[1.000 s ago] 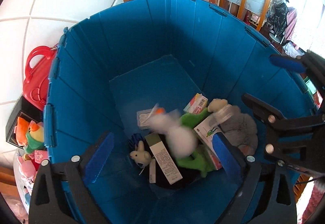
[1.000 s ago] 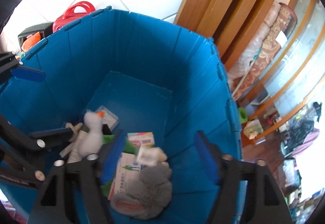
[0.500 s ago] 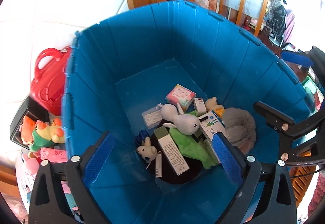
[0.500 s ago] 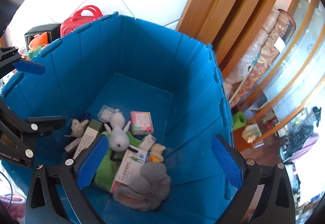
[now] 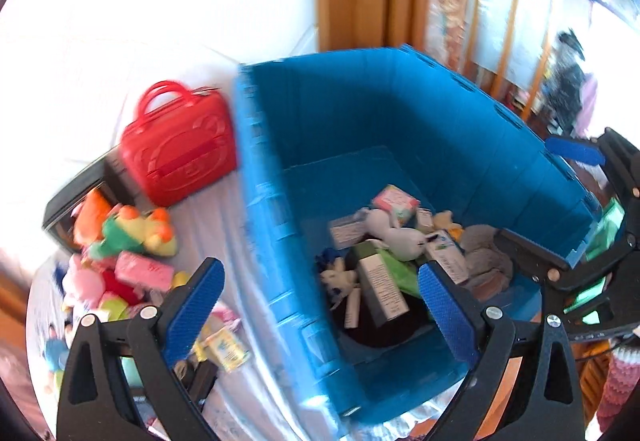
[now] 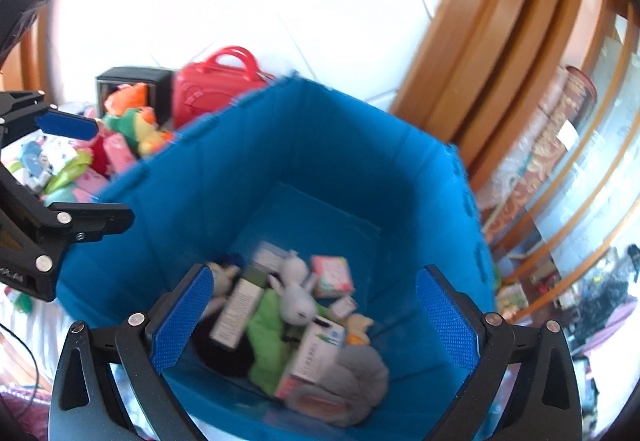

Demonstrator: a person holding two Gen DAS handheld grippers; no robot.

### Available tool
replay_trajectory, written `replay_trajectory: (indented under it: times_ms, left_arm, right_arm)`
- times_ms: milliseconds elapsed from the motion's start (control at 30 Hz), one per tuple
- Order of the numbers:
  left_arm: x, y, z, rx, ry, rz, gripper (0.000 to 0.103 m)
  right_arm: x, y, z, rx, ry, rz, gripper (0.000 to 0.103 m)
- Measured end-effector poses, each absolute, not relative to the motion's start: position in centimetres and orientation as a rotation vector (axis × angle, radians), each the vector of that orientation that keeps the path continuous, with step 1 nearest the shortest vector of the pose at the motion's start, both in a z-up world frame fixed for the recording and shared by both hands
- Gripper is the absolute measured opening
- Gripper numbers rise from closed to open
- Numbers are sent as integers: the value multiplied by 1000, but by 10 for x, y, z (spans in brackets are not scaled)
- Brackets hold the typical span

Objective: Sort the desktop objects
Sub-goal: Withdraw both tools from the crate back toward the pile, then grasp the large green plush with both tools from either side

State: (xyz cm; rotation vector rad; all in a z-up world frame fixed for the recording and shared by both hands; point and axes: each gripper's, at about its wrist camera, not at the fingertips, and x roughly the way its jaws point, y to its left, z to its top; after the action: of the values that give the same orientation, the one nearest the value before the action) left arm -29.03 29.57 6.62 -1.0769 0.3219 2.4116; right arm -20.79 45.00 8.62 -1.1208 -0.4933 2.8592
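Both claws hung above the blue crate [image 5: 400,113], each with its jaws spread wide and nothing between the pads. The left gripper [image 5: 320,305] straddled the crate's left wall, one blue pad outside over the pale cloth [image 5: 224,209], the other inside over the pile. The right gripper [image 6: 312,321] hovered over the crate's near end, and it also showed at the right edge of the left wrist view.

On the crate floor, gathered toward the near end, lay a white rabbit toy [image 6: 298,301], a pink box [image 6: 334,277], a green-capped carton [image 6: 240,305], a green plush [image 6: 268,337], a white medicine box [image 6: 316,353] and a grey furry toy [image 6: 352,381] in the near right corner.

Outside the crate's left wall, on the cloth, stood a red toy case [image 5: 180,149] near the far corner, just beside a black box [image 5: 68,201], with a heap of plush toys [image 5: 132,237] and small packets nearer the camera. The frames were blurred, so labels could not be read
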Motion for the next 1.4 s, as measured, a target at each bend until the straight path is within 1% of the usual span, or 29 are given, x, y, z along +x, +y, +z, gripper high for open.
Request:
replay_trajectory:
  times_ms: [267,633,800,967,1133,1267,1400]
  left_arm:
    - [-275,196,64,-1108,211,2548,99]
    - [-250,50,39,-1205,111,2793,99]
    - [-240,-7,7,-1295,82,2866,99]
    - [-233,-61,-39,-1459,-35,2880,99]
    - [-220,-120,-80,-1589,-153,2903,99]
    - [-207,-172,-97,-1669,-240,2942,99]
    - [-195,-223,-106,-1739,-241,3001,99]
  right_arm:
    - [-211,373,86,-1116,-490,3016,103]
    - [-221,253,70,-1170,-508,3225,103]
    - [-224,207,50,-1226,-518,3277,103]
    - [-236,170,12,-1356,-516,3253,103]
    - [-254,153,-24,-1508,-465,3192,103]
    - [-270,134,-44,-1594,-442,3155,103]
    - [-283,107,-55,-1642,-454,3141,103]
